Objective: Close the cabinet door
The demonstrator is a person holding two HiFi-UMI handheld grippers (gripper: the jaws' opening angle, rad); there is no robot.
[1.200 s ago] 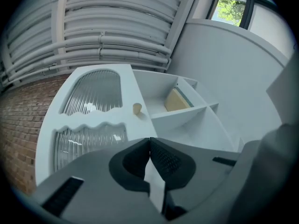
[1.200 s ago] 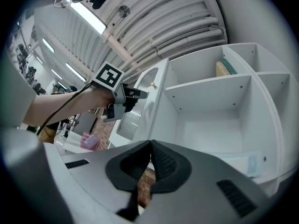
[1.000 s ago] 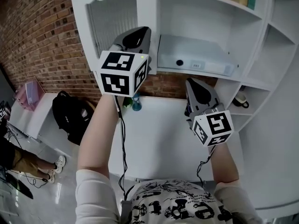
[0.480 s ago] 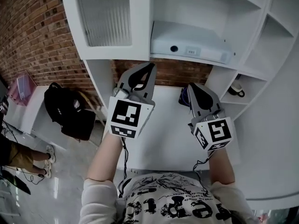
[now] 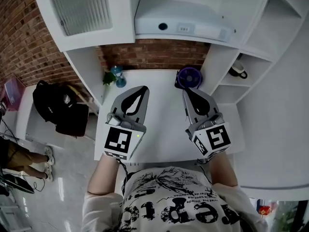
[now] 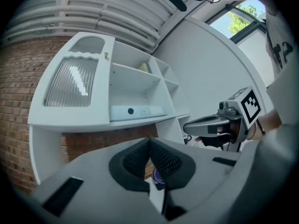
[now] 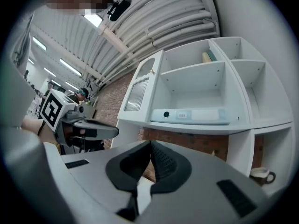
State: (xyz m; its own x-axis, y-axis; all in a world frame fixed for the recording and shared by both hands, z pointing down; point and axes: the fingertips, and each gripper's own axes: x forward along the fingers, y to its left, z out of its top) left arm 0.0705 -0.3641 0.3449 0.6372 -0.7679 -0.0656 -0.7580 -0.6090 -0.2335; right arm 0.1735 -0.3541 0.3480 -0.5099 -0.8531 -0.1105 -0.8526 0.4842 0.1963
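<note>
Seems wrapped up: seeing cabinet door [image 5: 82, 13] flush on cabinet's [image 5: 256, 23] left bay, holding left gripper [image 5: 144, 88] and right gripper [image 5: 186, 92] low beneath cabinet (fingers [image 6: 133, 162] pressed together, empty), next just verify seating, else nudge door edge.

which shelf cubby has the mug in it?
The low open cubby right of the white desktop holds the white mug; the wide shelf above holds a pale blue flat box.

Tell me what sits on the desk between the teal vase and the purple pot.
Nothing: the head view shows bare white desk between the teal vase and the purple pot.
</note>
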